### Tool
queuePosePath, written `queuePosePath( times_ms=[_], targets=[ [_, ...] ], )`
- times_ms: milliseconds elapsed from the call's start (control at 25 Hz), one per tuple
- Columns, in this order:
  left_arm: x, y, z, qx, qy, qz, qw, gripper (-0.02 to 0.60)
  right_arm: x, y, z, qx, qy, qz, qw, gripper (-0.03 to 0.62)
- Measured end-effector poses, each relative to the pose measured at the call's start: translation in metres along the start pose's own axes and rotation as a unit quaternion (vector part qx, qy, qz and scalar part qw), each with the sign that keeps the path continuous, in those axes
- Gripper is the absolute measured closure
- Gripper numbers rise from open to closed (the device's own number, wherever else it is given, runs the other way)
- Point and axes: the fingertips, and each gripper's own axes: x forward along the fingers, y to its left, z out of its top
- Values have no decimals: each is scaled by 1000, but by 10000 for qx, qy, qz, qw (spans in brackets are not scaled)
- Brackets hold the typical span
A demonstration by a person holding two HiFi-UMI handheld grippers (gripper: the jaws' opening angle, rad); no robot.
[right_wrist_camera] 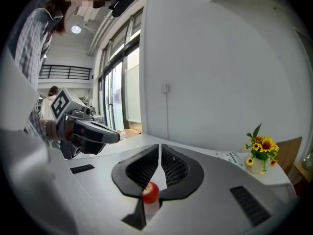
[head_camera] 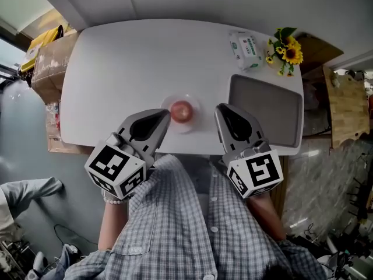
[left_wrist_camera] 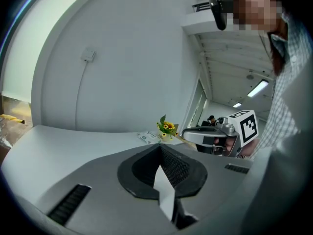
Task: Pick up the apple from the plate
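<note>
White surface [head_camera: 116,69] fills the scene below both hands. At left, the left tool [head_camera: 165,116] hangs with its jaws pressed together, empty. The apple [head_camera: 182,111] sits on its clear plate [head_camera: 195,125] near the front edge, between the tools and touched by neither. The right tool [head_camera: 220,108] is likewise closed on nothing. To lift well, one tool should spread wide, dip, and straddle the apple's middle before squeezing gently. Only the head view shows that layout. The right gripper view glimpses the apple below its jaws, and the left gripper view misses it.
</note>
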Motion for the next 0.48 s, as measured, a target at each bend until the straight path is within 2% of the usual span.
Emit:
queuePosePath(
  times_ms=[240,480],
  targets=[
    [9,-19,2,116,-81,-241,9996,572,-10,-3,-2,-59,17,-86,9999,562],
    [11,-26,5,192,-91,-286,9994,572,-13,-1,2,-150,-39,-9,9999,562]
  ],
)
